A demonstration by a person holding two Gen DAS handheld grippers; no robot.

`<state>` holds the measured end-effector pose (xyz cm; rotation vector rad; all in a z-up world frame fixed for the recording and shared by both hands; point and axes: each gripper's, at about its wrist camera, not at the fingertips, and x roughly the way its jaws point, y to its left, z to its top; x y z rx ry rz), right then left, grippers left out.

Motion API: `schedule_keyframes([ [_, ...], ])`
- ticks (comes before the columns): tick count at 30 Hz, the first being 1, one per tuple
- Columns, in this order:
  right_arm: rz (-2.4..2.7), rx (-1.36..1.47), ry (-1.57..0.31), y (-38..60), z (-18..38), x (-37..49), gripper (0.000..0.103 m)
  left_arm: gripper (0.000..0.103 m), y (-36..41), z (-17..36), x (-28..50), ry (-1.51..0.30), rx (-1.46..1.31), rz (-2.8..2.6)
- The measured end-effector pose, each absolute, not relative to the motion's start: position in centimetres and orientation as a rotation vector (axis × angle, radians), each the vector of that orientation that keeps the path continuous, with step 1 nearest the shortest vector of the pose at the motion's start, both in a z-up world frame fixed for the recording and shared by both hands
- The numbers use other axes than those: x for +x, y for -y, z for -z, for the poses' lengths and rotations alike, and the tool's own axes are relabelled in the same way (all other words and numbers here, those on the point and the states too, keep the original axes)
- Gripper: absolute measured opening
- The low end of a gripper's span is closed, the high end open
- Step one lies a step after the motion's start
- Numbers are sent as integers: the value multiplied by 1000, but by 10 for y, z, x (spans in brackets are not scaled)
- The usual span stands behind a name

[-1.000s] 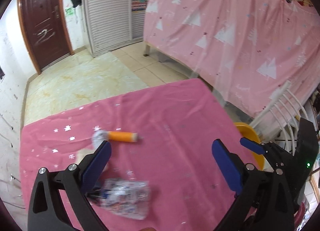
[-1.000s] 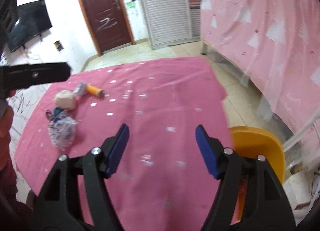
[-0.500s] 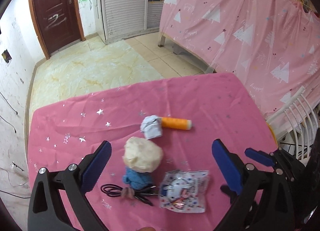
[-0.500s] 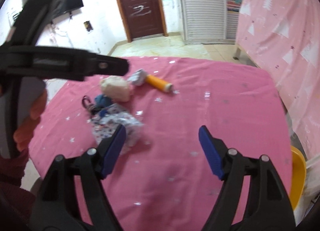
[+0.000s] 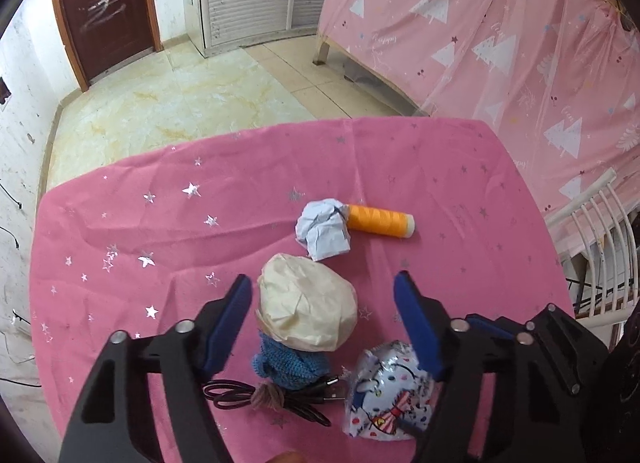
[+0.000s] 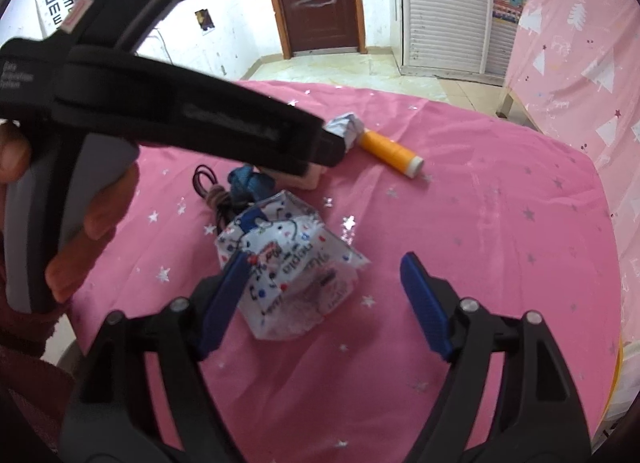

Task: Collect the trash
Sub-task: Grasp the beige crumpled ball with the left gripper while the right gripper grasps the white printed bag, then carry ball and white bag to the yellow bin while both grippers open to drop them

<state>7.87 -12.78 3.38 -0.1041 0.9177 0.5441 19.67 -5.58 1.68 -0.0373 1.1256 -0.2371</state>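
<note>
Left claw (image 5: 322,313), blue-padded and black-framed, has dropped over a cluster of litter on the pink star-printed worktop (image 5: 160,223) and its jaws have just been closing. A cream crumpled paper ball (image 5: 307,303) sits between the pads, but gaps show on both sides, so nothing is gripped yet. A second ago this claw was spread wide and off to one side of the pile, with the ball not between its pads.

Right claw (image 6: 324,301) has slid in from the bare right part of the worktop, and its jaws have just been opening. They stand apart over a crinkled clear plastic wrapper with cartoon print (image 6: 288,271). Its left pad lies against or just before the wrapper's edge; which, I cannot tell. The right pad is clear of it.

Both claws now seem lined up for a pickup each, so collecting looks about to start.

Nearby lie a blue knitted piece (image 5: 290,363) touching the ball, a coiled black cable (image 5: 272,393), a crumpled white paper scrap (image 5: 323,234) and an orange spool of thread (image 5: 380,221).
</note>
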Motion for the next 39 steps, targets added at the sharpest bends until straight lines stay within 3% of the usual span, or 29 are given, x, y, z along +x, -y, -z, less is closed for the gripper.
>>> schedule_keyframes([
  [4, -560, -124, -921, 119, -33, 78, 78, 44, 54, -9, 196, -1145, -33, 235],
  [15, -596, -166, -943, 100, -29, 62, 77, 43, 46, -15, 184, -1120, -61, 240],
  [17, -598, -175, -949, 97, -29, 58, 50, 43, 42, -20, 180, -1106, -58, 235],
  [19, -606, -180, -957, 95, -29, 55, 32, 43, 40, -27, 176, -1092, -54, 229],
  [20, -608, -185, -956, 94, -30, 53, 28, 43, 39, -29, 175, -1087, -52, 225],
  [39, -478, -81, -863, 155, -59, 36, 24, 43, 63, -67, 150, -1009, -8, 234],
])
